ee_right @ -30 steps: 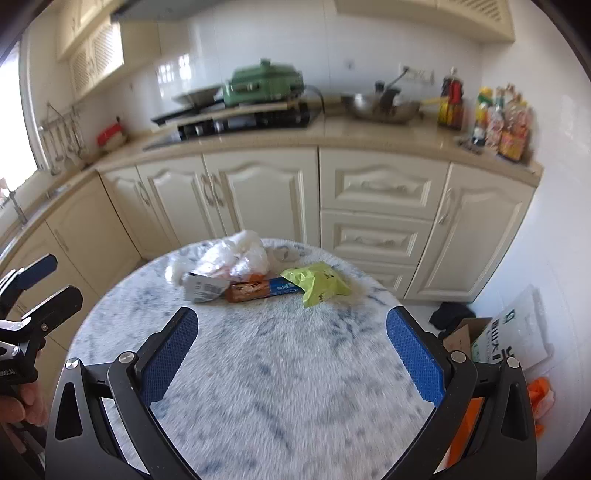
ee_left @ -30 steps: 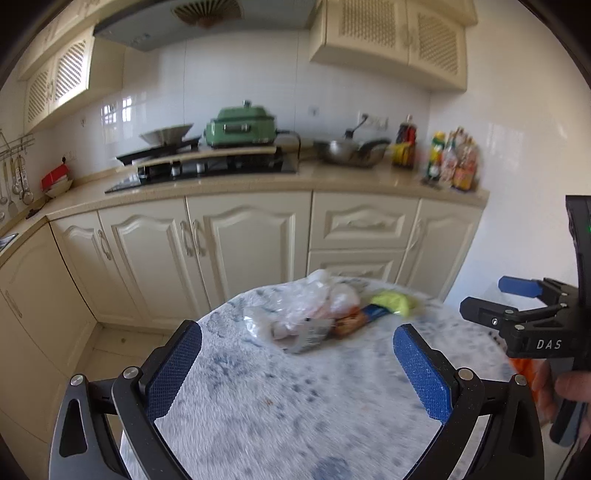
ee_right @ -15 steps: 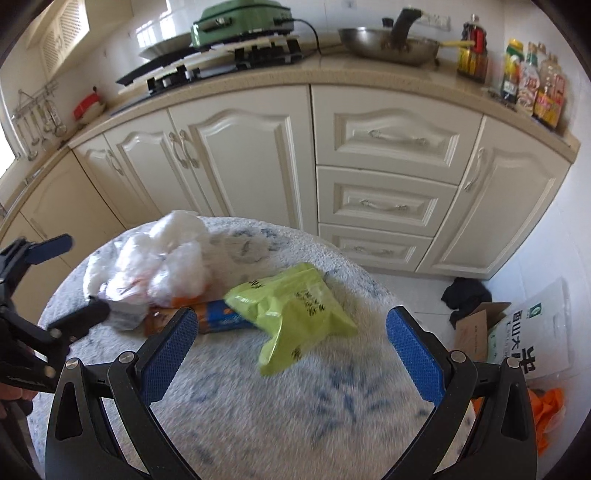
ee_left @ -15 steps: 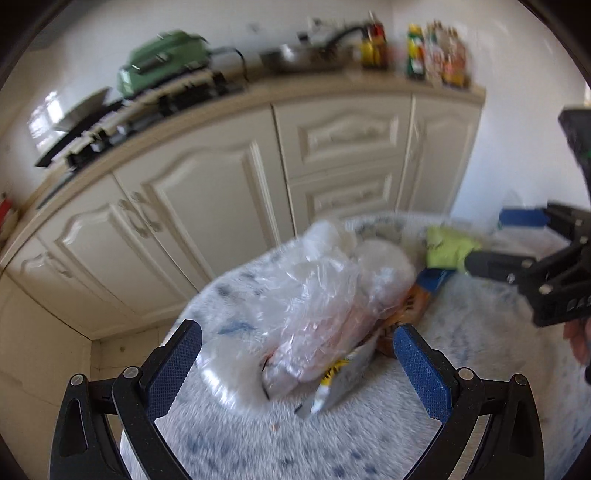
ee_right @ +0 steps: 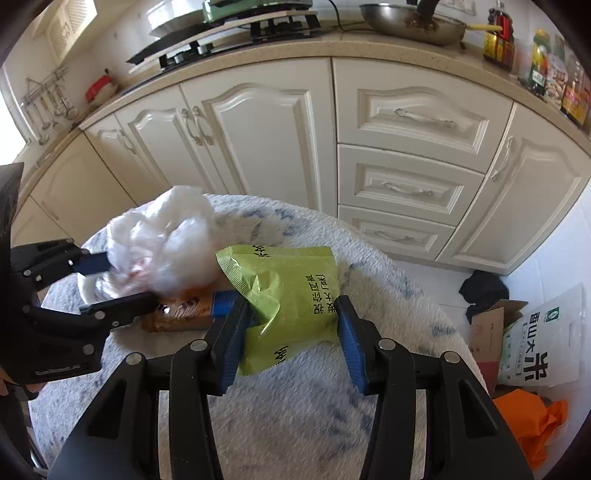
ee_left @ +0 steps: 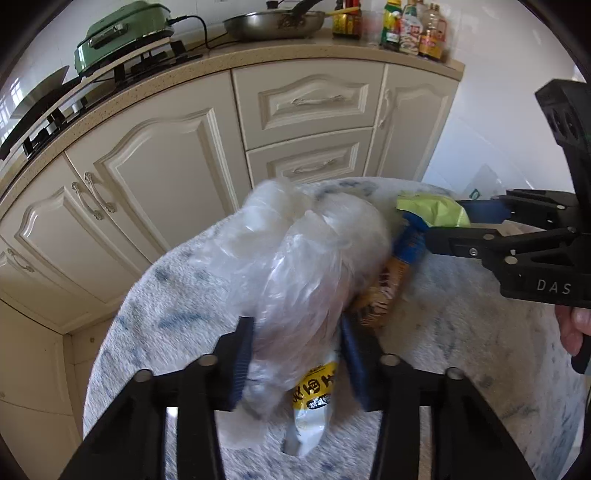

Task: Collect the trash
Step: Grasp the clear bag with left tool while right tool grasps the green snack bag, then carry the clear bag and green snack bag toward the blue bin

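Note:
A heap of trash lies on a round table with a fuzzy grey-blue cover [ee_left: 155, 314]. My left gripper [ee_left: 297, 354] has its jaws around a crumpled clear plastic bag [ee_left: 295, 258], pads touching its sides. A yellow-and-white wrapper [ee_left: 314, 402] pokes out under the bag. My right gripper [ee_right: 288, 339] has its jaws around a green snack packet [ee_right: 291, 295], pads at its edges. An orange-and-blue wrapper [ee_right: 192, 314] lies between bag and packet. The bag [ee_right: 166, 243] and left gripper [ee_right: 107, 284] also show in the right wrist view.
Cream kitchen cabinets [ee_right: 266, 129] stand behind the table, with a stove, a green electric pot [ee_left: 118, 33], a pan and bottles on the counter. On the floor to the right are a rice bag [ee_right: 543, 339], a cardboard box [ee_right: 491, 325] and an orange bag [ee_right: 532, 417].
Both grippers moved forward and down onto the trash and narrowed from wide open. The left one now clasps the clear bag, the right one the green packet.

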The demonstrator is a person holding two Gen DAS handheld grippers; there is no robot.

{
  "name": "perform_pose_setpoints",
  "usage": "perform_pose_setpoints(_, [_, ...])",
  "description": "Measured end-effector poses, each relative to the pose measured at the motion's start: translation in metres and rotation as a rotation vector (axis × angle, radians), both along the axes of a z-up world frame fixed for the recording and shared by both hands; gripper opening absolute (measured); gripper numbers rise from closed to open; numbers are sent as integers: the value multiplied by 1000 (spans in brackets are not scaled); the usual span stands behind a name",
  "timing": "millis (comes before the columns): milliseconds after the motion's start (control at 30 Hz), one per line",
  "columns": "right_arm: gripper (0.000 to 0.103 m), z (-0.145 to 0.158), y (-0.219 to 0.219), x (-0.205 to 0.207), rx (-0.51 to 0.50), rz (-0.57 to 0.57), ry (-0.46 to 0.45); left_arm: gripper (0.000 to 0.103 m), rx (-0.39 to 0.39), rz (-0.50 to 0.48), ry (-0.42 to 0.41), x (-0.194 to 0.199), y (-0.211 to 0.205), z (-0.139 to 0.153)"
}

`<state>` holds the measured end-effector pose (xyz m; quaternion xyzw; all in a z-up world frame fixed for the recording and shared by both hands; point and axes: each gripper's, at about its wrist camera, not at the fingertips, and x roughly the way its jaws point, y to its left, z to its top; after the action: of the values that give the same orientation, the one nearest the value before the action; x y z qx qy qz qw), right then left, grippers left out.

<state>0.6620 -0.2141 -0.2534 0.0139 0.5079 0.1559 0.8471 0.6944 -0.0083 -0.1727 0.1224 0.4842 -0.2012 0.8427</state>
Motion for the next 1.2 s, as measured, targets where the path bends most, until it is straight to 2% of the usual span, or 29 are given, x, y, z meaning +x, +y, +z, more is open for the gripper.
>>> perform_pose_setpoints(100, [50,1,6,-7,-24,38,3,37,2,-9,-3,-5,0,-1])
perform_pose_setpoints(167, [57,2,9,-8,-40,44,-9,52,28,21,-10,7,0,-4])
perform_pose_setpoints(200, [61,2,9,-7,-33,39,-12,65,32,35,-10,9,0,-5])
perform_pose_setpoints(267, [65,4,8,-5,-13,28,-15,69,23,44,-6,18,-2,-7])
perform_pose_setpoints(300, [70,5,8,-3,-11,27,-18,67,19,41,-3,24,-3,-8])
perform_pose_setpoints(400, [72,1,10,7,8,26,-6,34,-26,27,21,31,-3,-13])
perform_pose_setpoints(467, [54,-8,11,12,18,33,14,30,-34,32,19,34,-2,-15])
perform_pose_setpoints(500, [41,-10,11,12,10,28,13,28,-37,31,15,33,-3,-15])
perform_pose_setpoints(600, [37,-7,4,3,59,12,0,25,-39,27,1,25,3,-18])
perform_pose_setpoints(767, [36,8,-12,-32,114,-20,-26,23,-98,49,-2,10,19,-23])
perform_pose_setpoints(933, [36,16,-19,-76,157,-31,-19,23,-174,76,6,-37,28,-18])
perform_pose_setpoints(1067, [36,20,-21,-111,165,-35,-20,22,-198,101,-19,-67,34,-9])
perform_pose_setpoints(1200, [36,25,-24,-141,178,-46,-24,22,-212,106,-47,-114,35,9])
